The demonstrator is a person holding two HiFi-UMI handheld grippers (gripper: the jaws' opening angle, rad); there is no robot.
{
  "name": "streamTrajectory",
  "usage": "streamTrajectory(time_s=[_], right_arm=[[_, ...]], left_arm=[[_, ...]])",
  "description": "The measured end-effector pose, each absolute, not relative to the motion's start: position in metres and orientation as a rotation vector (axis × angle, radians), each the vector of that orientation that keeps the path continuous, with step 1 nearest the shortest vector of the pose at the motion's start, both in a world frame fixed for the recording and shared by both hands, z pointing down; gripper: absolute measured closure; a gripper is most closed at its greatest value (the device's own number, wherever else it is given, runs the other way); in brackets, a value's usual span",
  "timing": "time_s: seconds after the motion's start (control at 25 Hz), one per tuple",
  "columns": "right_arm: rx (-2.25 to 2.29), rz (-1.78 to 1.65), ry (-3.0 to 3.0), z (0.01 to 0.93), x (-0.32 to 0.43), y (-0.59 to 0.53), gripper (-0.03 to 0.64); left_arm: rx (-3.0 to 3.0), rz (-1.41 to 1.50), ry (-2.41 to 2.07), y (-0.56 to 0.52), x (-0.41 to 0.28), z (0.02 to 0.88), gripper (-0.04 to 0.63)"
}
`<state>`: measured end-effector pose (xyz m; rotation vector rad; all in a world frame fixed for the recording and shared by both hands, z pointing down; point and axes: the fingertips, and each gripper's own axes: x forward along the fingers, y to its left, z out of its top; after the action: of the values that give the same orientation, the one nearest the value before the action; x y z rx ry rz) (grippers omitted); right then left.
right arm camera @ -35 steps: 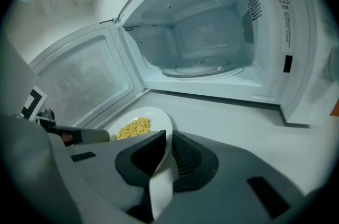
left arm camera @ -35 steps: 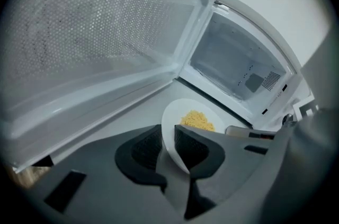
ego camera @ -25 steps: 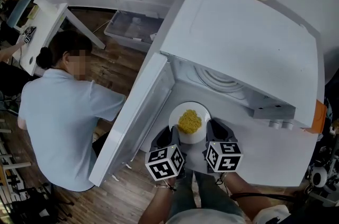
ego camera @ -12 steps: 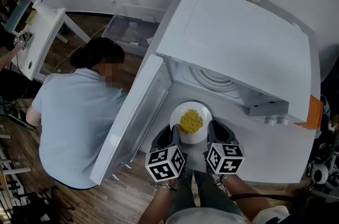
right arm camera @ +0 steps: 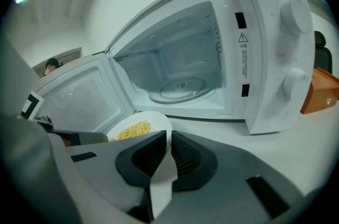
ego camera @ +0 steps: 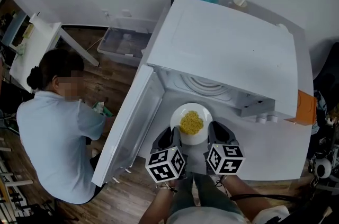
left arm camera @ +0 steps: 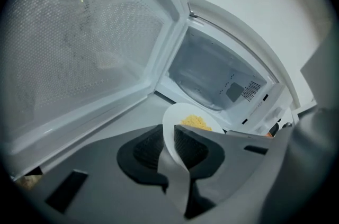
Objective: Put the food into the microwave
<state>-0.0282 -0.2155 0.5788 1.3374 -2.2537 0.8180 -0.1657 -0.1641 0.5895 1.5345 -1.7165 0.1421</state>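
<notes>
- The food (ego camera: 191,122), a yellow heap, lies in the middle of a white plate (ego camera: 178,114).
- The plate is held level over the white counter (ego camera: 275,157), just in front of the microwave (ego camera: 228,53) opening and outside the cavity.
- Left gripper (left arm camera: 168,148): jaws clenched on the plate's left rim.
- Right gripper (right arm camera: 167,153): jaws clenched on the plate's right rim.
- The microwave door (ego camera: 130,127) stands swung wide to the left; a glass turntable (right arm camera: 179,89) shows inside.
- An orange object (ego camera: 303,108) sits just right of the microwave.
- A person in a pale blue shirt (ego camera: 53,138) is low on the wooden floor (ego camera: 114,72), left of the door.
</notes>
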Motion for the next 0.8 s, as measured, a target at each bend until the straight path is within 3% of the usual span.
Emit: streamTrajectory(time_s=[0.8], right_arm=[[1.455, 0.830, -2.272, 0.546, -0.007, -0.248, 0.575]], left_arm=[[1.642, 0.148, -1.687, -0.211, -0.149, 0.557, 0.528]])
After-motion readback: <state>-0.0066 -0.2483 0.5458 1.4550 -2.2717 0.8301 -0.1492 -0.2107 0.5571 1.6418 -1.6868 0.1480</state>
